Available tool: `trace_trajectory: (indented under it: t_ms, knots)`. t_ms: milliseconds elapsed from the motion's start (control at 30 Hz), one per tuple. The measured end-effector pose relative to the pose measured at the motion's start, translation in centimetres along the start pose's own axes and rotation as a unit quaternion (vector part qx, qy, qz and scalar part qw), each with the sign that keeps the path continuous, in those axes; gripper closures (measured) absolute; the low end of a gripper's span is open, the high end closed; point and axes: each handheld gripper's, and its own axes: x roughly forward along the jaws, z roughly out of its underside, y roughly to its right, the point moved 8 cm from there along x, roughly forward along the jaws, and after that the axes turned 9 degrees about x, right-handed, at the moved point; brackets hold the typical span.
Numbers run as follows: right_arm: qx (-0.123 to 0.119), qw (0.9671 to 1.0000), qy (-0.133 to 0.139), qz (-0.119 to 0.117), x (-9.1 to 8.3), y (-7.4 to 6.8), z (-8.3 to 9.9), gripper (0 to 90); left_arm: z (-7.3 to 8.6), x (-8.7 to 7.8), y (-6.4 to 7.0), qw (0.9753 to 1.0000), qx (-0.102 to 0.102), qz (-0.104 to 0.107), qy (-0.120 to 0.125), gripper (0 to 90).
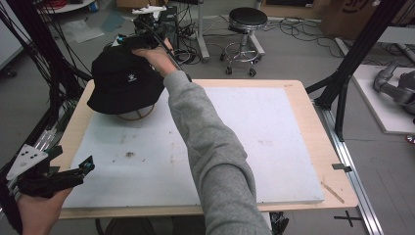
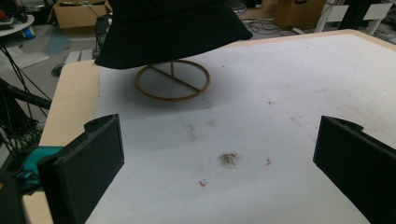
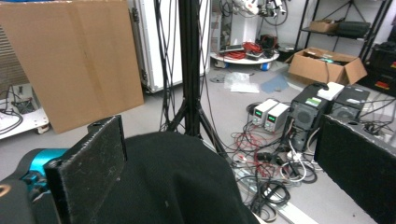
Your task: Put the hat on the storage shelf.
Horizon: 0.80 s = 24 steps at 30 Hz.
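both grippers' jaws apart: right gripper point(image 1: 142, 30) over black hat point(image 1: 125, 81), left gripper point(image 1: 73, 172) empty.

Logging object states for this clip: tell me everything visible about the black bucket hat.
The black bucket hat looks like soft dark fabric, with a rounded crown, a downturned brim and a small white logo on its front. It sits raised above the white mat at the table's far left corner, over a wooden stand whose ring base lies beneath it. The right gripper is at its crown, jaws apart on either side of the fabric.
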Motion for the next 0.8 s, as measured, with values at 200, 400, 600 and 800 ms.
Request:
trace_trajectory:
  t_ms: [200, 400, 600, 800]
  knots:
    - [-0.006, 1.0, 0.006, 0.0, -2.8, 1.2, 0.1, 2.1, -0.1, 0.2, 0.2, 1.0, 0.002, -0.001, 0.0, 2.1]
    - [-0.007, 0.9999, -0.008, 0.01, -5.7, 2.9, 1.1, 2.1, -0.2, 0.7, 0.4, 1.0, 0.007, 0.001, -0.001, 2.1]
    - [-0.007, 0.9998, -0.008, 0.019, -8.8, 4.6, 1.8, 2.1, -0.3, 1.2, 0.6, 1.0, 0.008, 0.002, -0.003, 2.1]
    - [-0.005, 0.9995, 0.0, 0.033, -11.5, 6.3, 2.1, 2.1, -0.3, 1.7, 0.9, 0.9999, 0.009, 0.004, -0.006, 2.2]
